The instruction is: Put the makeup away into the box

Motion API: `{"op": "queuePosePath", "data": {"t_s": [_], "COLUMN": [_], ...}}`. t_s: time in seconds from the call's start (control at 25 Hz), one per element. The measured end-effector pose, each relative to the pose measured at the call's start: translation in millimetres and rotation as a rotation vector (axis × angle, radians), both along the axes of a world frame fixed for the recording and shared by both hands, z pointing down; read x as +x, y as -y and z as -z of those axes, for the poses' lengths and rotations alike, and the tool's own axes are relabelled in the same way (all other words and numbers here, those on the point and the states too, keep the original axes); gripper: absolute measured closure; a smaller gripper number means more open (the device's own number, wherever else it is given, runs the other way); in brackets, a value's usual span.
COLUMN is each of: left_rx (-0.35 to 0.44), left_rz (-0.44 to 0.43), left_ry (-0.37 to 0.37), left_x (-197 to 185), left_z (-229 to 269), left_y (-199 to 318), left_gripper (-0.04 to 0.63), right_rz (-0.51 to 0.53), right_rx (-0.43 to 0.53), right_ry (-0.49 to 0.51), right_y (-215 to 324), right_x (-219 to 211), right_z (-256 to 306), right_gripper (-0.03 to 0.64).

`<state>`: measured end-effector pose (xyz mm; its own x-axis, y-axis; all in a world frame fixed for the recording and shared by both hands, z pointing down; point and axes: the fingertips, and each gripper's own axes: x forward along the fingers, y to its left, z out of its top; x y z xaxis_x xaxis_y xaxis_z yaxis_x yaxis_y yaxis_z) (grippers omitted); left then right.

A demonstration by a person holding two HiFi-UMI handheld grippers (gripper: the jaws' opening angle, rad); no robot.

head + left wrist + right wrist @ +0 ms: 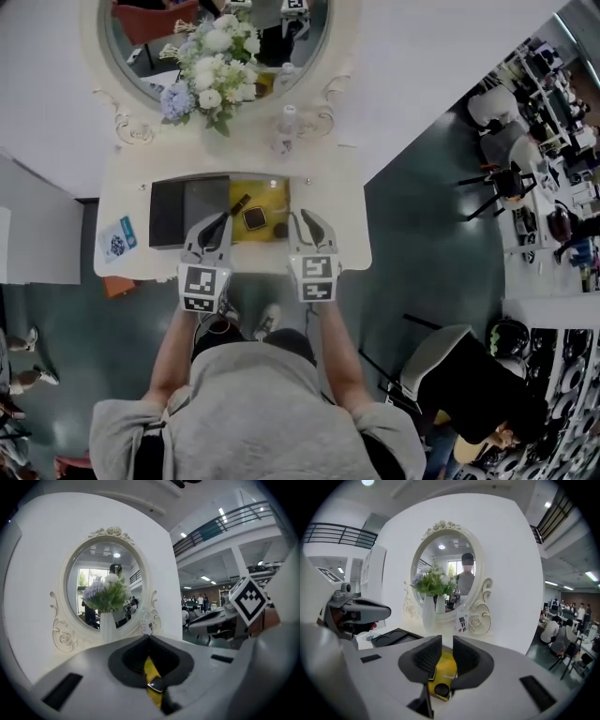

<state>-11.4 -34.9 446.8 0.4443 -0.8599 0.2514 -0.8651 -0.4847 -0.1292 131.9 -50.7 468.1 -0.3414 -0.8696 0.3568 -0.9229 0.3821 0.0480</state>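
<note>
On the cream vanity table (330,192) an open box lies flat, its black lid (187,212) to the left and its yellow tray (266,195) to the right. In the tray lie a black stick (239,203), a square black compact (254,218) and a small round dark piece (279,228). My left gripper (214,223) hovers over the lid's near edge; in the left gripper view its tips (150,638) meet, with the compact (156,684) below. My right gripper (310,223) hangs off the tray's right side; its pads (446,641) stand a narrow gap apart above the yellow tray (445,666), holding nothing.
An oval mirror (216,28), a vase of flowers (214,70) and a small bottle (286,127) stand at the table's back. A blue-printed card (120,239) lies at the left front corner. A seated person (487,394) and chairs are on the floor to the right.
</note>
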Motion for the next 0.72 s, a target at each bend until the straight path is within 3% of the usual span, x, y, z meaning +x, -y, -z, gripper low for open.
{"op": "queuePosePath", "data": {"t_s": [0.2,0.72], "left_rx": [0.059,0.082], "left_rz": [0.01,0.071], "left_ry": [0.0,0.015], "left_x": [9,-2], "left_z": [23,35], "left_y": [-11,-36], "left_gripper": [0.594,0.594], "right_rz": [0.017,0.098], "right_rx": [0.107,0.141], "right_ry": [0.029,0.064], "right_y": [-19,-38], "right_x": [5,-13], "right_z": [35,48], "right_gripper": [0.589,0.601]}}
